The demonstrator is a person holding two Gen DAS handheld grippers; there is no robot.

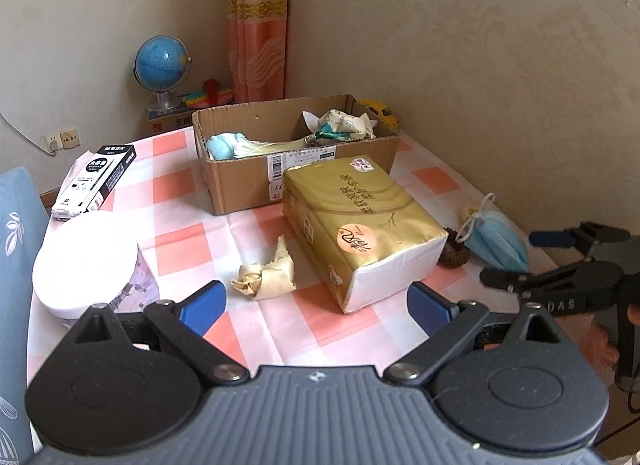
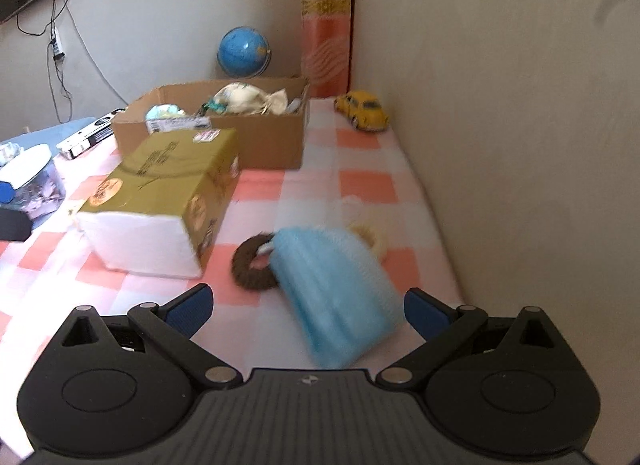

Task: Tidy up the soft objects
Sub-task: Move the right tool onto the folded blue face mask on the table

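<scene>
A cardboard box [image 1: 248, 185] [image 2: 260, 141] at the back of the checked table holds a teal plush, a tassel and crumpled cloth. In front of it lies a gold tissue pack [image 1: 360, 225] [image 2: 160, 193]. A crumpled cream scrap [image 1: 266, 273] lies just ahead of my left gripper [image 1: 316, 305], which is open and empty. A blue face mask [image 1: 498, 241] [image 2: 336, 297] rests beside a brown scrunchie [image 1: 454, 251] [image 2: 250, 265] and a cream ring [image 2: 372, 237]. My right gripper [image 2: 308, 309] [image 1: 516, 257] is open, with the mask lying between and just ahead of its fingers.
A white-lidded container [image 1: 86, 265] and a black-and-white carton [image 1: 94, 181] stand at the left. A yellow toy car [image 2: 362, 111] sits by the wall at the back right, a globe [image 1: 162, 65] behind the box. The wall runs close along the table's right edge.
</scene>
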